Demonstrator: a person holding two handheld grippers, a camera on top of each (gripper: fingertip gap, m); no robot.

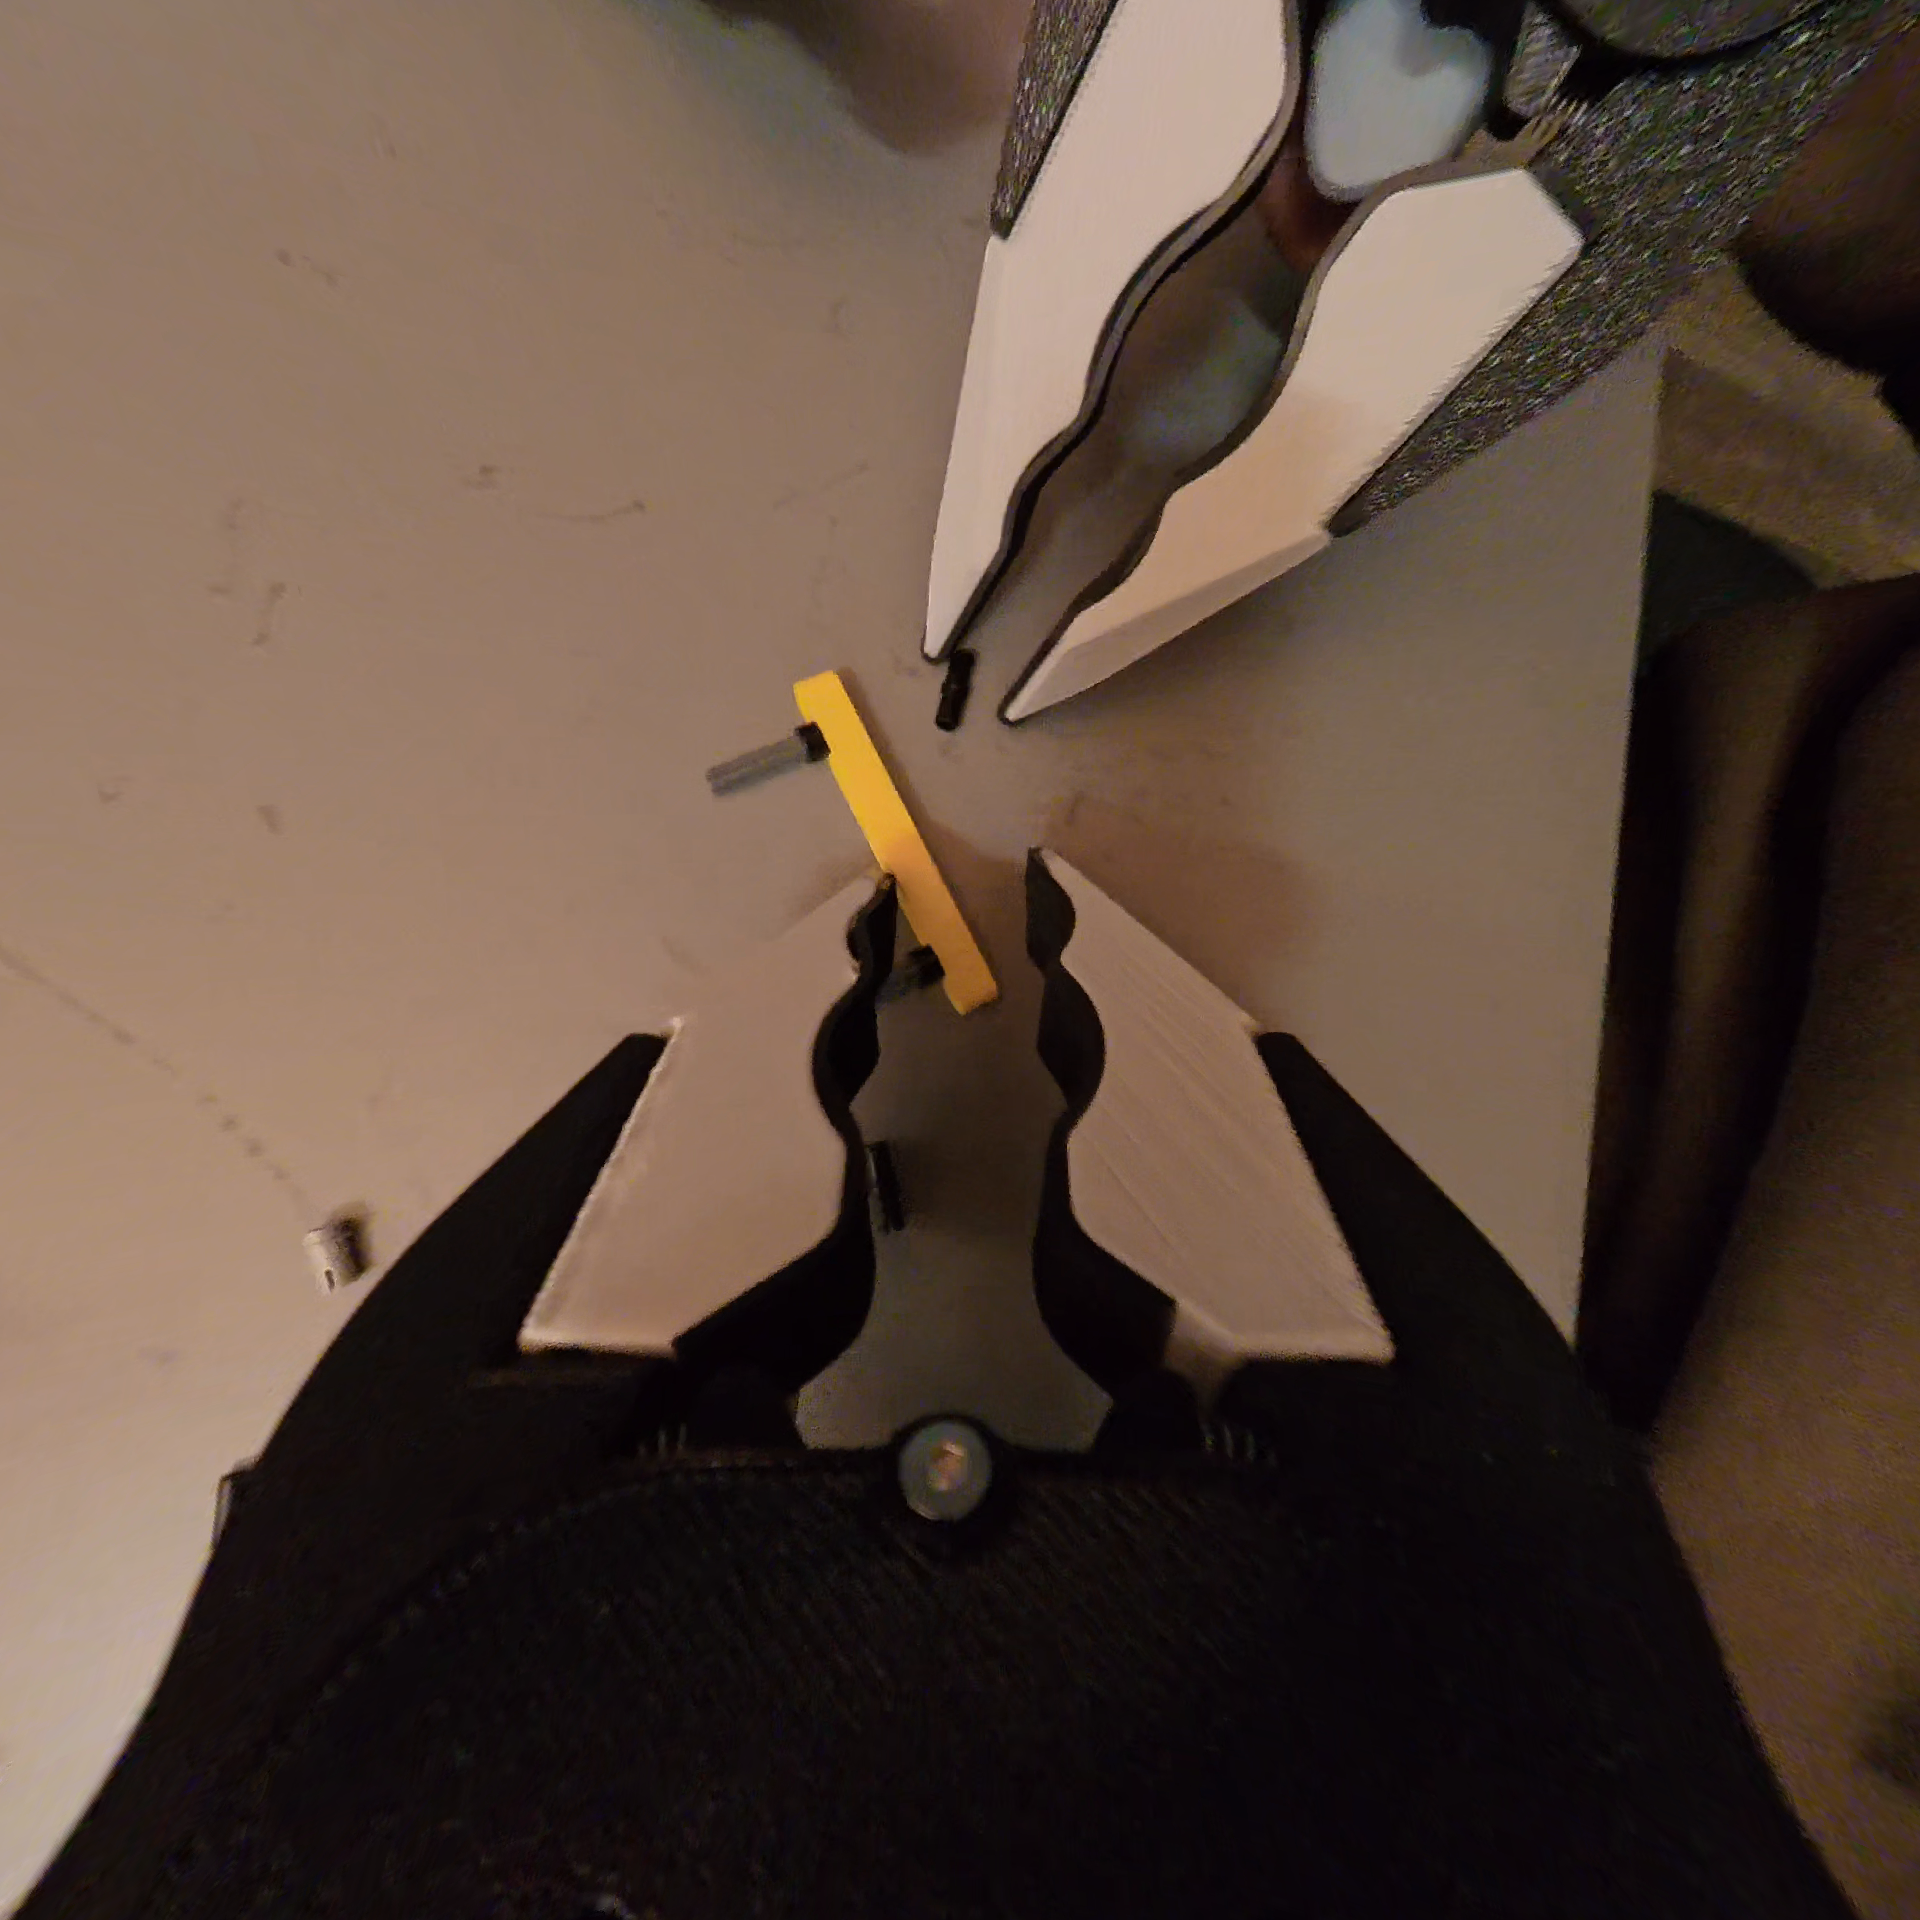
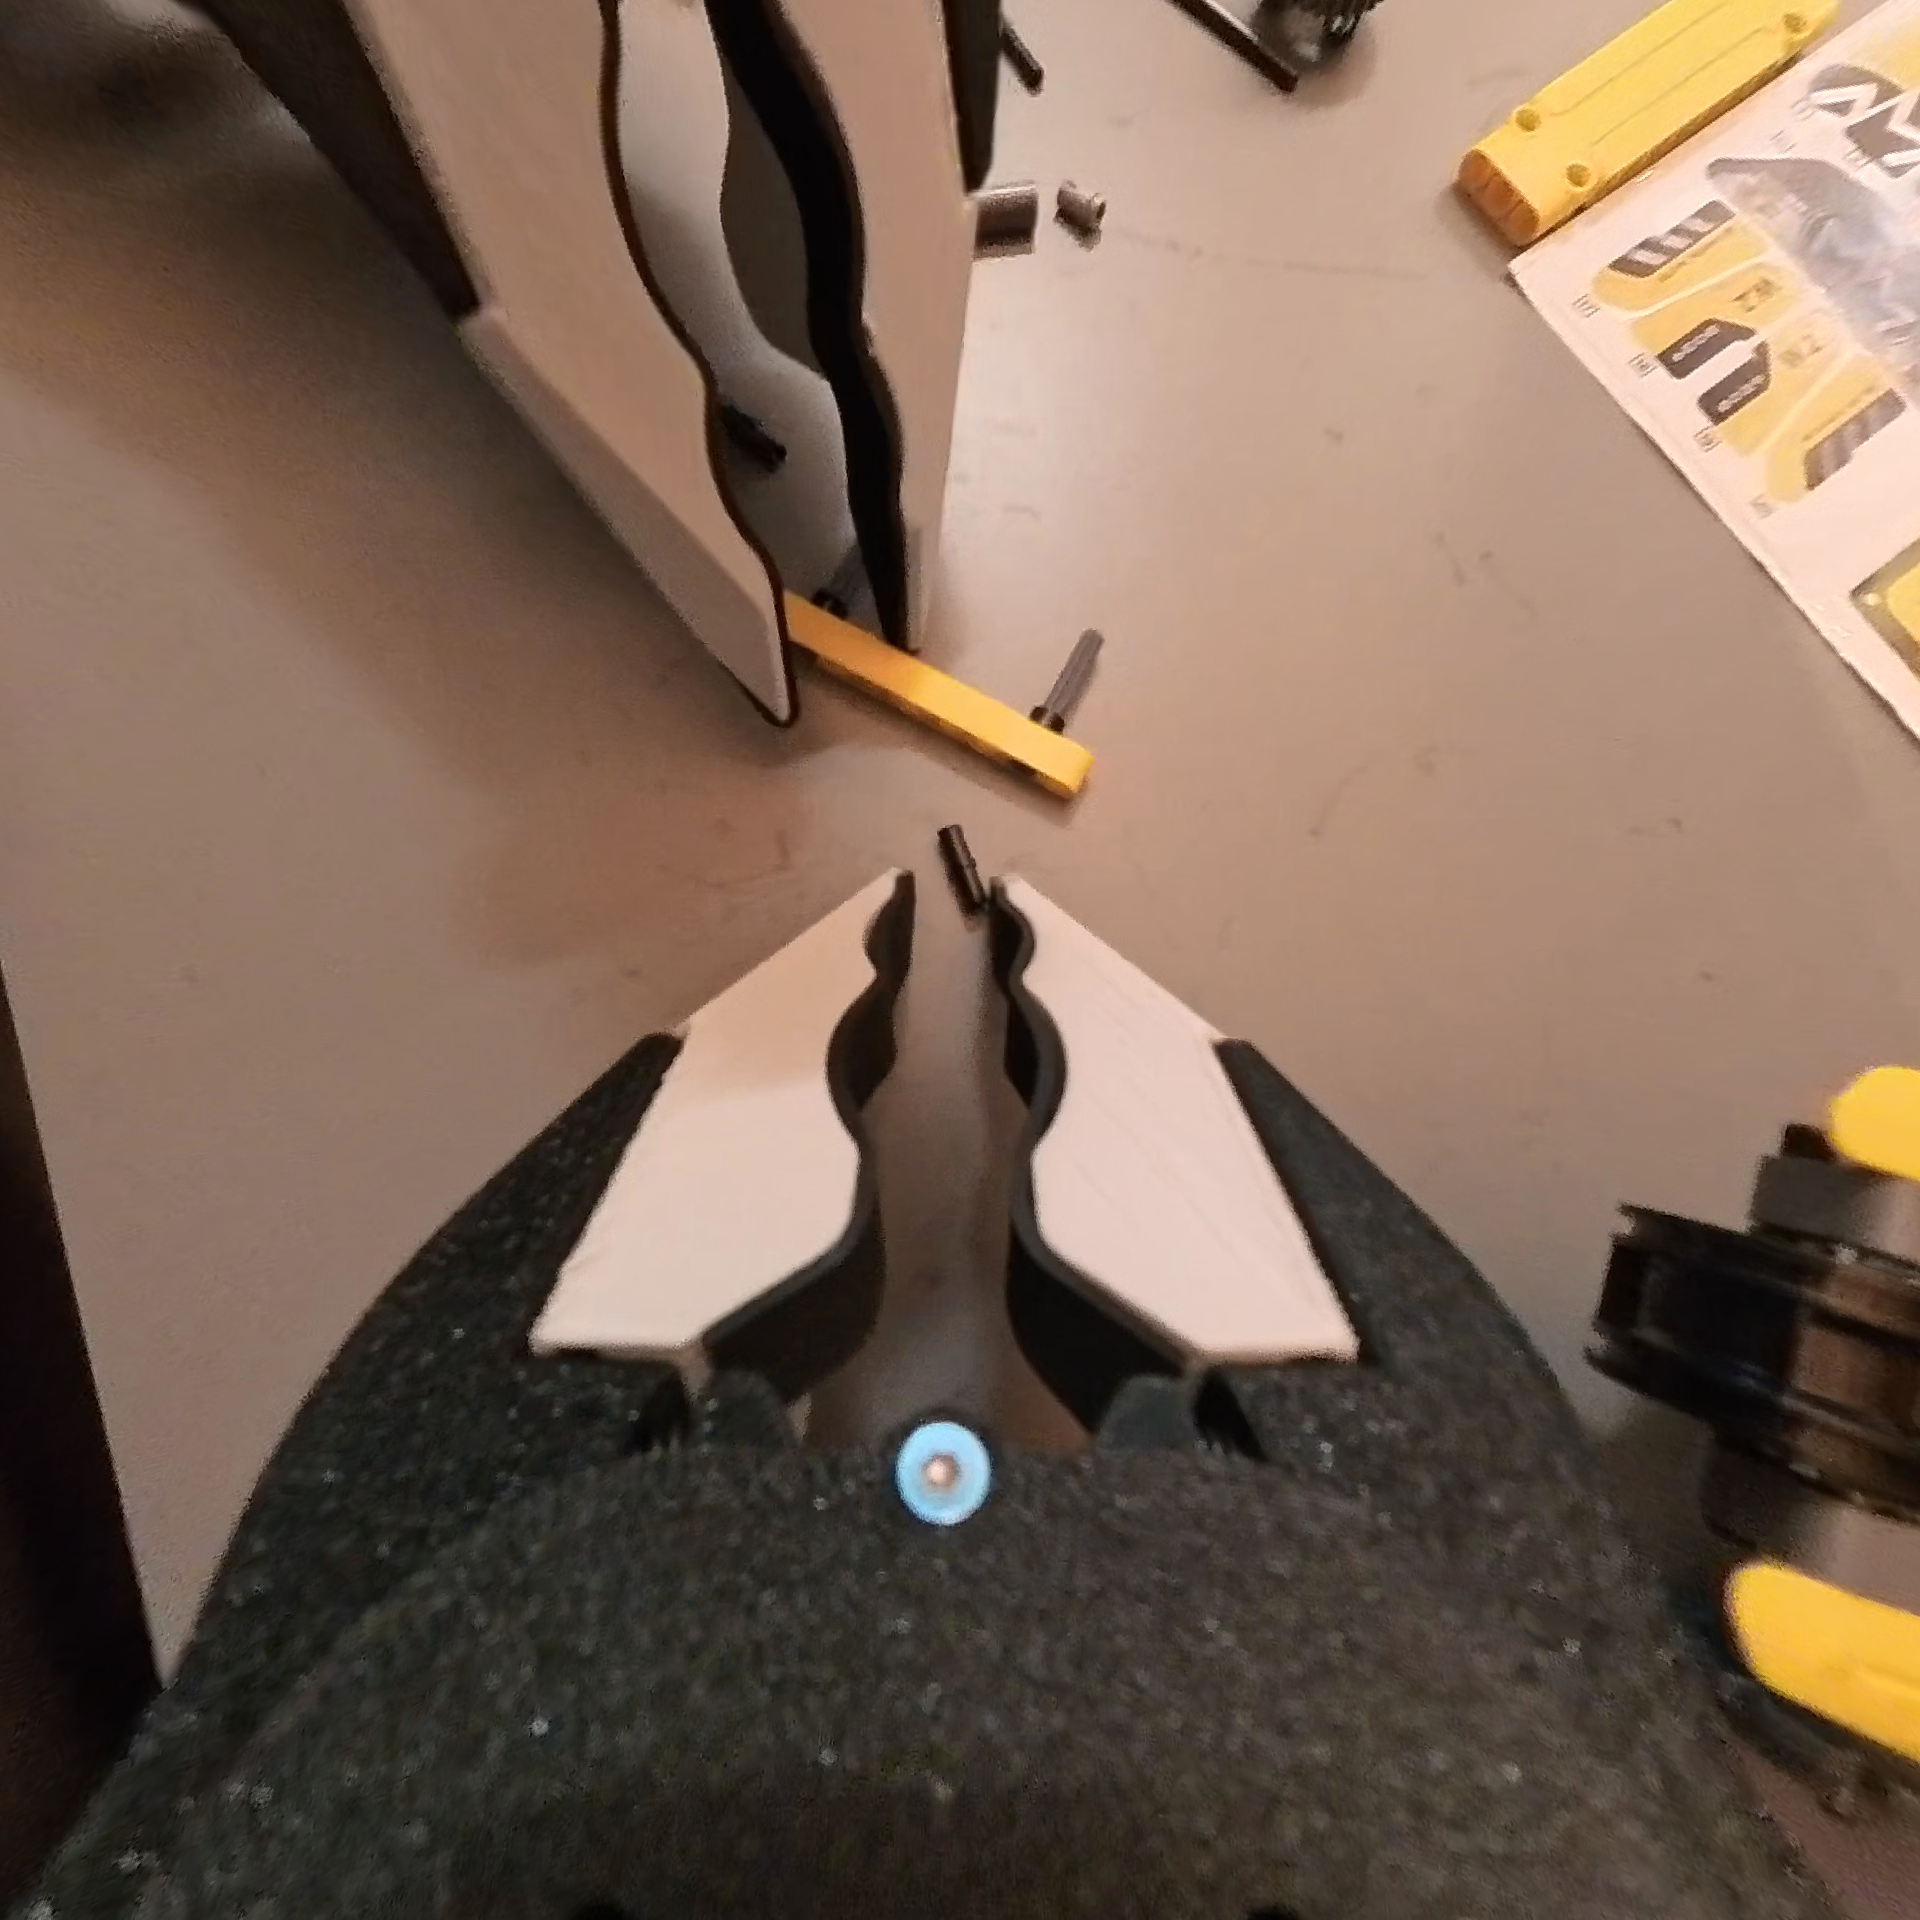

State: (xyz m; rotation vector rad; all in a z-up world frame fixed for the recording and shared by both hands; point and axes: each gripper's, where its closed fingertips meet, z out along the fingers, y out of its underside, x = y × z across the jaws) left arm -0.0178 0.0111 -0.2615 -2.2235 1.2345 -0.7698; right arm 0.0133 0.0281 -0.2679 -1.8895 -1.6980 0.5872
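grey tabletop [image 2: 1351,623] carries everything, with a yellow beam [image 1: 894,847] as landmark. left gripper [image 1: 961,868] stands open, its fingers either side of the beam's near end. right gripper [image 2: 954,888], jaws narrowly parted, points at a small black pin [image 2: 958,871] lying just beside the beam's other end. a grey-tipped peg [image 1: 753,767] sticks out of the beam. a printed sheet [image 2: 1766,364] lies well apart.

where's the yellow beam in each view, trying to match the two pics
Left wrist view: the yellow beam runs diagonally at centre, its near end between the left gripper fingertips.
Right wrist view: the same beam lies left of centre, its far end at the left gripper's tips, beyond the right gripper.
Shared landmark: the small black pin at the right gripper's fingertips.
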